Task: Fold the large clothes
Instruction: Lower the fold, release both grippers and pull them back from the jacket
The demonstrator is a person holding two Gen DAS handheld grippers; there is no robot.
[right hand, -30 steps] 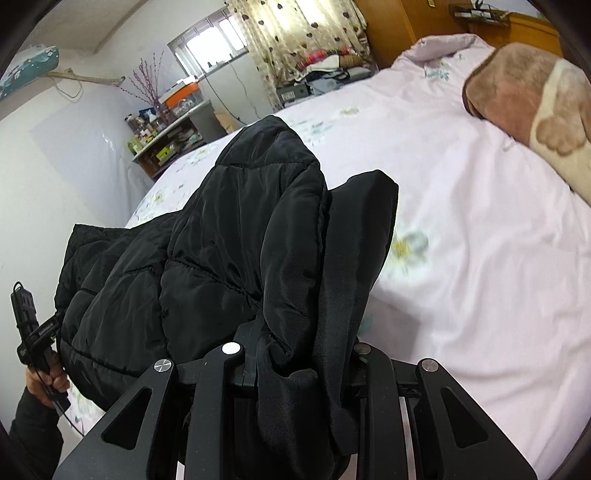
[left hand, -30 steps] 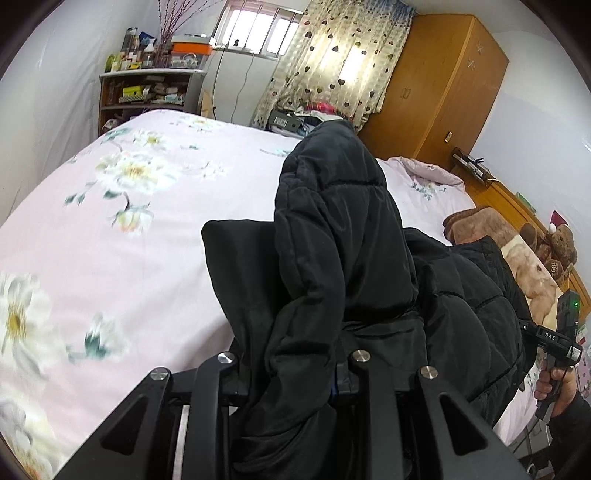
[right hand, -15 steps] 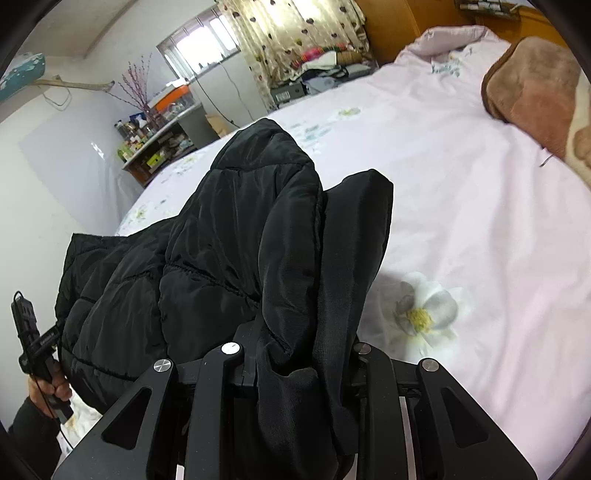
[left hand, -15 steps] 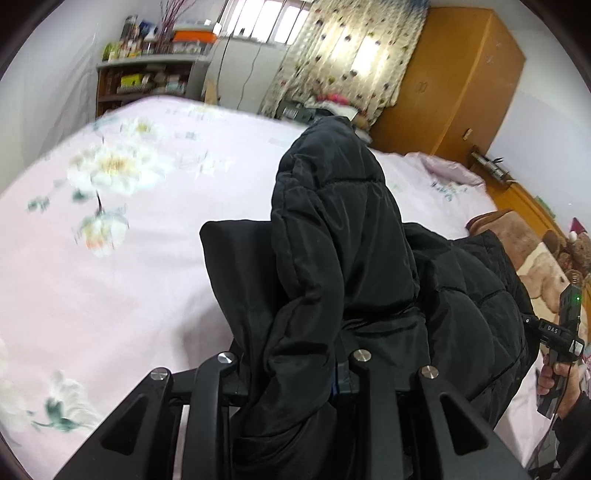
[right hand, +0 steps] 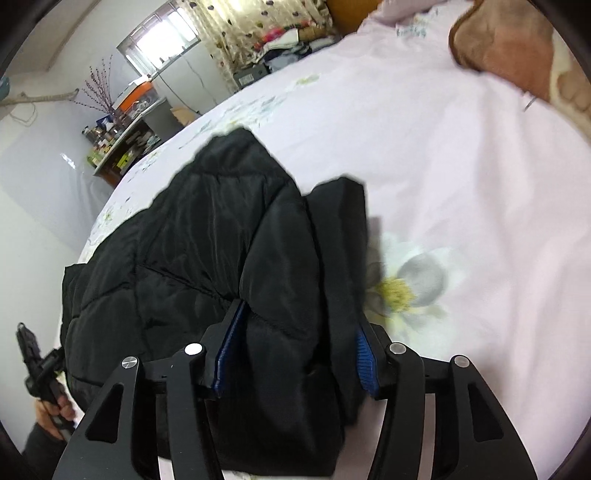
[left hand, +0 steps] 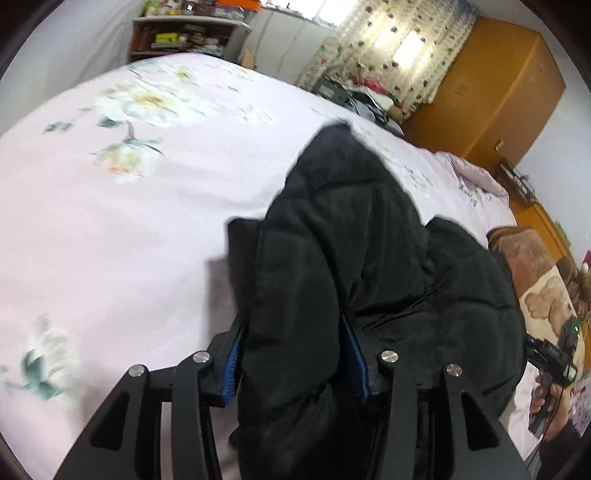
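Note:
A black quilted puffer jacket hangs bunched between my two grippers just above the pink floral bed sheet. My left gripper has its blue-padded jaws spread part way, with a thick fold of the jacket still between them. My right gripper stands the same way around the jacket's other edge. The right gripper and its hand show at the right edge of the left wrist view; the left gripper shows at the left edge of the right wrist view.
A brown blanket lies at the head of the bed. An orange wardrobe, curtained window and cluttered shelf stand beyond the bed. The white wall runs along its far side.
Both grippers have lowered toward the sheet with the jacket. Both sets of jaws have spread wider; blue pads now show beside the fabric.

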